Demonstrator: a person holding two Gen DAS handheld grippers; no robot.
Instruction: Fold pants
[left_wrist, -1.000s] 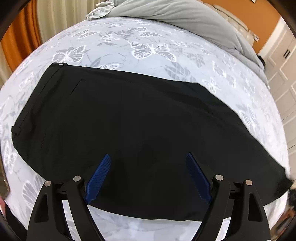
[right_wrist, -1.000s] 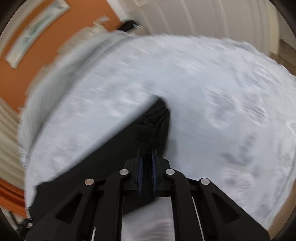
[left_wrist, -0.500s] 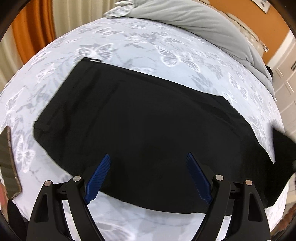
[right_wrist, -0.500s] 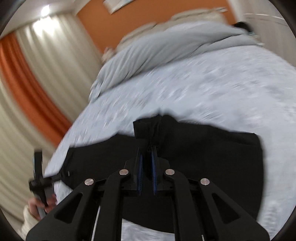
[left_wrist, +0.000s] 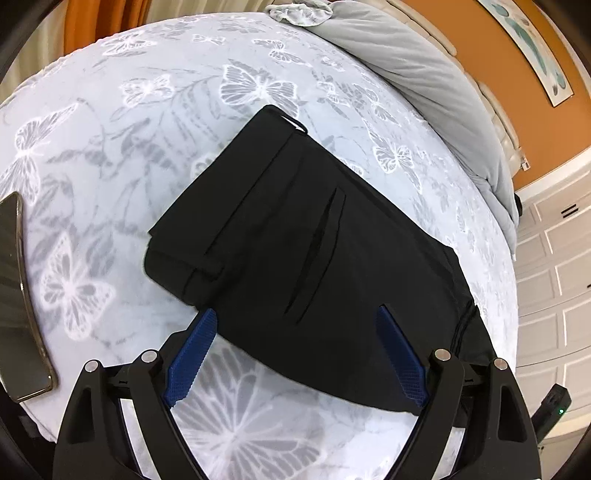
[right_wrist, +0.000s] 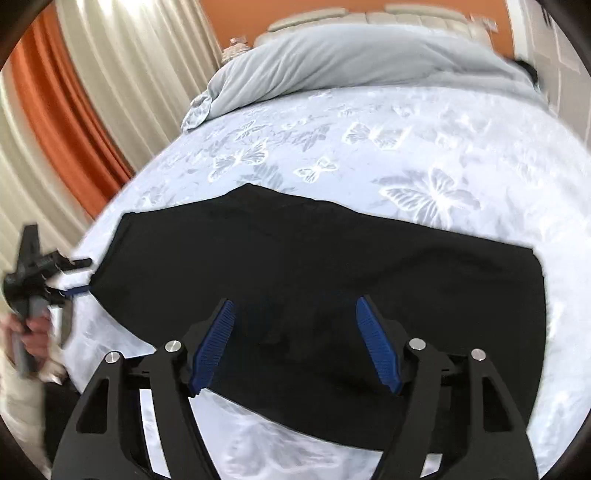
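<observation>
Left wrist view
Pants: black pants (left_wrist: 317, 254) lay folded flat on the butterfly-print bedspread (left_wrist: 155, 122), waistband end toward the far left, a slit pocket showing on top.
Left gripper: the left gripper (left_wrist: 297, 328) hung over the near edge of the pants, its jaws widening and already far apart; the blue pads (left_wrist: 190, 360) pressed on nothing, with only the flat cloth below the gap.
Phone: a phone (left_wrist: 16, 306) lay on the bedspread, well left of the pants.
Duvet: a grey duvet (left_wrist: 417, 81) was bunched beyond the pants at the head of the bed.
Picture: a framed picture (left_wrist: 532, 48) hung on the orange wall beyond the duvet.

Right wrist view
Pants: the pants (right_wrist: 314, 273) spread wide across the bedspread (right_wrist: 388, 147), their right end a straight folded edge.
Right gripper: the right gripper (right_wrist: 293, 310) was above the near part of the pants, its jaws opening, pads clear of the cloth and holding nothing.
Left gripper: the left gripper (right_wrist: 79, 277) sat at the pants' left end, held by the person's hand (right_wrist: 31, 328); blurred, its grip unreadable here.
Curtains: orange and cream curtains (right_wrist: 74, 110) hung left of the pants.
Duvet: the grey duvet (right_wrist: 351, 62) lay beyond the pants.
</observation>
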